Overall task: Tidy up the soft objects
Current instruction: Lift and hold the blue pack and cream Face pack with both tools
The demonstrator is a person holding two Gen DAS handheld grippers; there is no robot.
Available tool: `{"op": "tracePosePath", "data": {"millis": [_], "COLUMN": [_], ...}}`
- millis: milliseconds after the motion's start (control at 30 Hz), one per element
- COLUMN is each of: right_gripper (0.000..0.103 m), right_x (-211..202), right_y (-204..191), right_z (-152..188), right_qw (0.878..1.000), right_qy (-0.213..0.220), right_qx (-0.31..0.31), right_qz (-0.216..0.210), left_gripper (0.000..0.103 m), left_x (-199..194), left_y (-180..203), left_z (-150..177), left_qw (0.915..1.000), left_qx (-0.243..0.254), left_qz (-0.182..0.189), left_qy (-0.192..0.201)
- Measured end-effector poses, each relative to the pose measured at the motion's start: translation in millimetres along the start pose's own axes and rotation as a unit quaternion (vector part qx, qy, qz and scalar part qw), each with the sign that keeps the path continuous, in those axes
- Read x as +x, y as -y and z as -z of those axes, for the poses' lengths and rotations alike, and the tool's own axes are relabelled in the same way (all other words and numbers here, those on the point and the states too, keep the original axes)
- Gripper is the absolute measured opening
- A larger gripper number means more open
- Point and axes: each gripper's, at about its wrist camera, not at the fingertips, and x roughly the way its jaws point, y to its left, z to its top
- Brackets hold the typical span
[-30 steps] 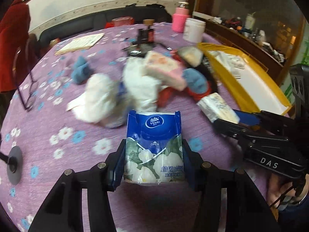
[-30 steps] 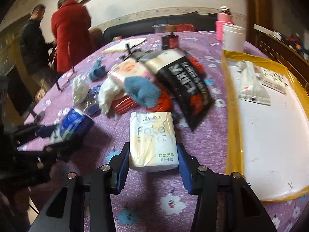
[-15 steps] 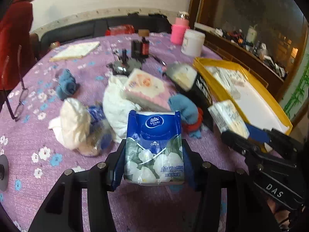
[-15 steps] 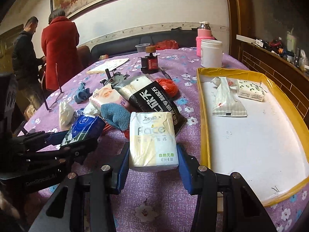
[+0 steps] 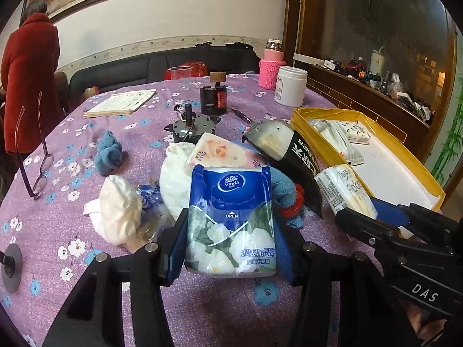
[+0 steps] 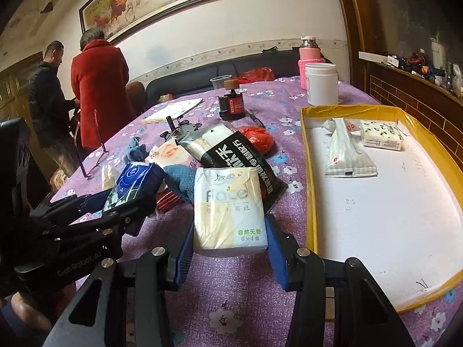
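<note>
We pinch a blue tissue pack [image 5: 230, 222] in the left gripper [image 5: 230, 248], a yellow tissue pack [image 6: 228, 211] in the right gripper [image 6: 230, 248]. We judge: carry both level toward the yellow tray [image 6: 306, 173] at frame right, clearing its rim.

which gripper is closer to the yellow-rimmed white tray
Right. The right gripper, shut on a yellow-and-white tissue pack, sits beside the yellow-rimmed white tray; the left gripper, holding a blue tissue pack, is farther away.
</note>
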Motion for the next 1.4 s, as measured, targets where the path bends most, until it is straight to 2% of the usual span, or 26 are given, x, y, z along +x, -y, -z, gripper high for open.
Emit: {"op": "tracePosePath", "data": {"millis": [800,1400], "right_gripper": [0.05,0.05], "right_x": [6.8,5.5], "right_y": [5.3,7.1], "right_z": [-2.6,-2.9], "right_qw": [1.0,1.0], "right_qy": [-0.017,-0.015], "right_qx": [0.013,0.018], "right_qz": [-0.014,-0.011], "left_gripper": [0.052,0.052], "left_x": [-3.5,-4.1], "left_y": [2.9,2.9], "left_z": [1.6,1.0], "left_qw": [0.9999,0.9999], "left_qx": [0.008,0.007], "left_qz": [0.014,0.015], "left_qy": [0.003,0.003]}}
